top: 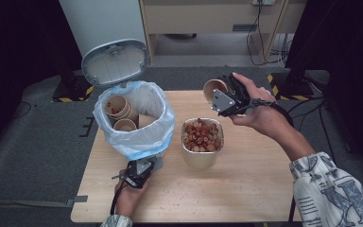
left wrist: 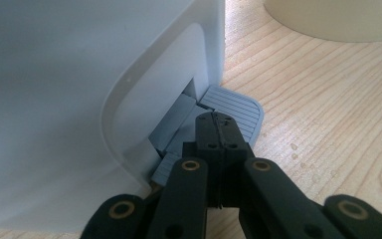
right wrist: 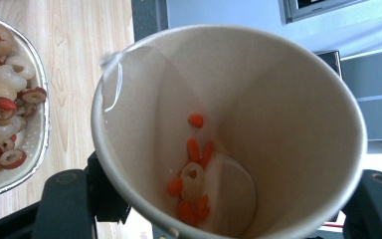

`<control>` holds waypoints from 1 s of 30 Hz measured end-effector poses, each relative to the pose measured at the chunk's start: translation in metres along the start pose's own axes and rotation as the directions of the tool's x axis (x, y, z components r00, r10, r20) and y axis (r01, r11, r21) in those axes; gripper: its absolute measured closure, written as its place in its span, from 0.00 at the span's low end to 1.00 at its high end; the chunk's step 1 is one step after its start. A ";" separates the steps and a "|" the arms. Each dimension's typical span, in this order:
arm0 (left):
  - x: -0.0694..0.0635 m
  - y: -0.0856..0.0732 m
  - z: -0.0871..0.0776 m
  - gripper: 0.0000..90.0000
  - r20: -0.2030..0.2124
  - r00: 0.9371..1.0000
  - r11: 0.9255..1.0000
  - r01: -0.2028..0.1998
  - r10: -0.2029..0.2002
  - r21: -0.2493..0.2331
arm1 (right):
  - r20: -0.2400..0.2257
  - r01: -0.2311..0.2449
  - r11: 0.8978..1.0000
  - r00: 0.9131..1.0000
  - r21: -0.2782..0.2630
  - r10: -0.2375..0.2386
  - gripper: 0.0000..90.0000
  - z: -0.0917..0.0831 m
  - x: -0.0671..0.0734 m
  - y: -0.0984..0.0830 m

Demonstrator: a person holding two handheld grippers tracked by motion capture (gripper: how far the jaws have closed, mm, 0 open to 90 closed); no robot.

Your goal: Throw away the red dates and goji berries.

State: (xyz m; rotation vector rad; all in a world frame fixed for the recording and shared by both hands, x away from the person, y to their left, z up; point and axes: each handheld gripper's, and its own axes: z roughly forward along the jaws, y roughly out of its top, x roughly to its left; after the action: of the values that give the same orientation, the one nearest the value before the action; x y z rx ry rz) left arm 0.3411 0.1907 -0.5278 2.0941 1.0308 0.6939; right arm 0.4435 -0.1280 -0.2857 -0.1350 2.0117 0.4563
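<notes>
Jaws of the right gripper (top: 224, 94) are clamped on a paper cup (right wrist: 229, 134), one black jaw on each side of its wall, and the cup is tipped so its mouth faces the gripper's camera. A few orange bits and a pale ring of fruit cling to its bottom. The right hand (top: 260, 111) holds it up over the far edge of the counter (top: 255, 189), just beyond a foil tray (top: 202, 137) heaped with red and pale fruit pieces. The forearm runs back to the near right in a printed sleeve (top: 333, 194).

Jaws of the left gripper (left wrist: 218, 130) are closed together, their tips resting on the ribbed grey pedal (left wrist: 236, 107) at the foot of a white pedal bin (left wrist: 79, 89). The left hand (top: 130, 196) sits low at the near edge of the counter, right in front of the bin. The bin's lid (top: 115, 61) stands open, and used paper cups (top: 120, 111) lie inside its blue-edged liner bag (top: 146, 137).
</notes>
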 end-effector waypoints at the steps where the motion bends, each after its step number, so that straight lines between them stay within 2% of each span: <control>1: 0.000 0.000 0.000 1.00 0.000 1.000 1.000 0.000 0.000 0.000 | 0.002 0.001 1.000 1.000 0.000 -0.001 0.33 0.000 0.000 0.000; 9: 0.000 0.000 0.000 1.00 0.002 1.000 1.000 0.001 -0.001 0.001 | 0.006 0.022 1.000 1.000 0.014 -0.022 0.33 -0.002 -0.001 0.002; 12: 0.000 0.000 0.000 1.00 0.000 1.000 1.000 0.002 -0.002 0.001 | 0.023 0.086 0.996 0.996 0.033 -0.087 0.33 -0.003 0.000 0.005; 15: 0.000 0.000 0.000 1.00 0.001 1.000 1.000 0.002 -0.002 0.001 | 0.022 0.116 0.992 0.993 0.039 -0.117 0.33 -0.003 0.002 0.007; 18: 0.001 0.000 0.000 1.00 0.002 1.000 1.000 -0.002 0.002 0.005 | 0.023 0.120 0.992 0.992 0.042 -0.121 0.33 -0.002 0.003 0.007; 23: 0.001 0.000 0.000 1.00 0.002 1.000 1.000 -0.001 0.001 0.003 | 0.030 0.157 0.986 0.987 0.061 -0.159 0.33 -0.001 0.005 0.007; 30: 0.001 0.000 0.000 1.00 0.003 1.000 1.000 -0.003 0.003 0.004 | 0.035 0.149 0.987 0.988 0.058 -0.151 0.33 -0.003 0.002 0.007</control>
State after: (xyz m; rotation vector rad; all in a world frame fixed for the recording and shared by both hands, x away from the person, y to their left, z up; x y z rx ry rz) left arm 0.3413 0.1914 -0.5276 2.0995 1.0286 0.6907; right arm 0.4381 -0.1225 -0.2845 -0.2394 1.9570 0.3054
